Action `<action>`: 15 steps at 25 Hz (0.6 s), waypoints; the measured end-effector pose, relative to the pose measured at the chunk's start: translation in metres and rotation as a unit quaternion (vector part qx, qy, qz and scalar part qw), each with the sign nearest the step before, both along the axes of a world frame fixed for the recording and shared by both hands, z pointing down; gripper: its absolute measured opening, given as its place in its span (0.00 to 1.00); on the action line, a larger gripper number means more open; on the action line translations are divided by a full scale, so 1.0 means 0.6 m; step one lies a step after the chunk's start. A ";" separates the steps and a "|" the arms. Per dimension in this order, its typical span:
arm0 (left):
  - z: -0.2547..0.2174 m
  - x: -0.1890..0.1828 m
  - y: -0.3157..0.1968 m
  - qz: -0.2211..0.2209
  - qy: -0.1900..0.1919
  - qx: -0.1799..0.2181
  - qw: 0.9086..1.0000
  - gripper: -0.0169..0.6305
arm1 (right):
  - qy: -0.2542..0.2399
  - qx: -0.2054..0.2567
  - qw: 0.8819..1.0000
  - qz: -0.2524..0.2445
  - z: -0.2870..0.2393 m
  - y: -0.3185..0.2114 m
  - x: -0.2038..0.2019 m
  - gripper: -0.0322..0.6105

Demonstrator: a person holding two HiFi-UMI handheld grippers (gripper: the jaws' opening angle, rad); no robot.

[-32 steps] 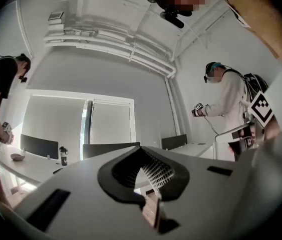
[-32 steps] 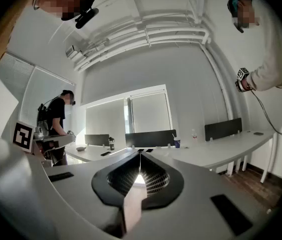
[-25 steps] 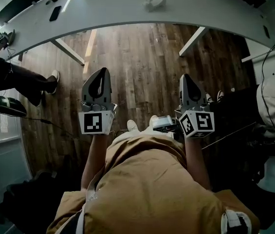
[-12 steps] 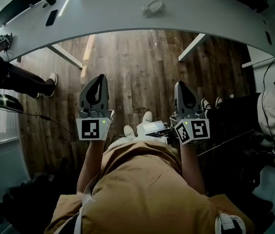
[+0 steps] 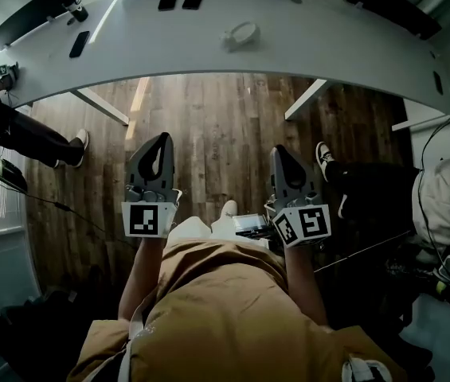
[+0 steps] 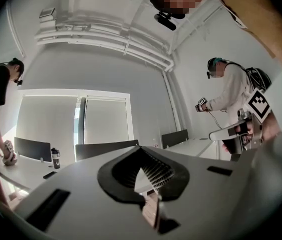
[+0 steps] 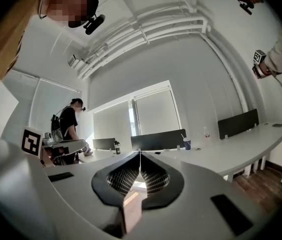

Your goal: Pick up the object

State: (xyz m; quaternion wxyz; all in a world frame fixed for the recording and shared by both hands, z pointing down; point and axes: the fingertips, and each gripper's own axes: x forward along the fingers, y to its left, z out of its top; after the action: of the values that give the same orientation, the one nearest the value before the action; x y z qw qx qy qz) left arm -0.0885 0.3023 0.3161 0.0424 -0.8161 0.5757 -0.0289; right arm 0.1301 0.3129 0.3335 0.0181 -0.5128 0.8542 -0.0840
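the left gripper [image 5: 163, 138] and right gripper [image 5: 279, 150] look matt grey plastic, the floor [image 5: 217, 122] grainy wood.

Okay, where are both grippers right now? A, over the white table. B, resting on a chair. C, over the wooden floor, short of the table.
C: in the head view the left gripper and the right gripper hang over the wooden floor, with the white table ahead of them.

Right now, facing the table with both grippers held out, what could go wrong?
Left gripper and right gripper are both shut; reaching the round white object like that could shove it across the table. Someone's shoe rests on the floor just ahead on the right, a possible trip hazard.
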 end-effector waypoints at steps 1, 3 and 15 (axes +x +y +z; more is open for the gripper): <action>0.001 0.003 -0.006 -0.001 0.000 -0.002 1.000 0.04 | -0.003 0.001 1.000 -0.004 -0.001 -0.007 0.003 0.07; 0.006 0.009 -0.019 -0.004 0.001 -0.008 1.000 0.04 | -0.008 0.006 1.000 -0.018 -0.004 -0.021 0.006 0.07; 0.011 -0.011 -0.143 0.000 0.002 -0.012 1.000 0.04 | -0.041 0.029 0.998 -0.028 -0.019 -0.131 -0.012 0.07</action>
State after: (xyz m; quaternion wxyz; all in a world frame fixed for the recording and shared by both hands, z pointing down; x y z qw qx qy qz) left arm -0.0953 0.2165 0.3228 0.0317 -0.8168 0.5751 -0.0342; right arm 0.1232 0.2344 0.3223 0.0658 -0.4844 0.8686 -0.0812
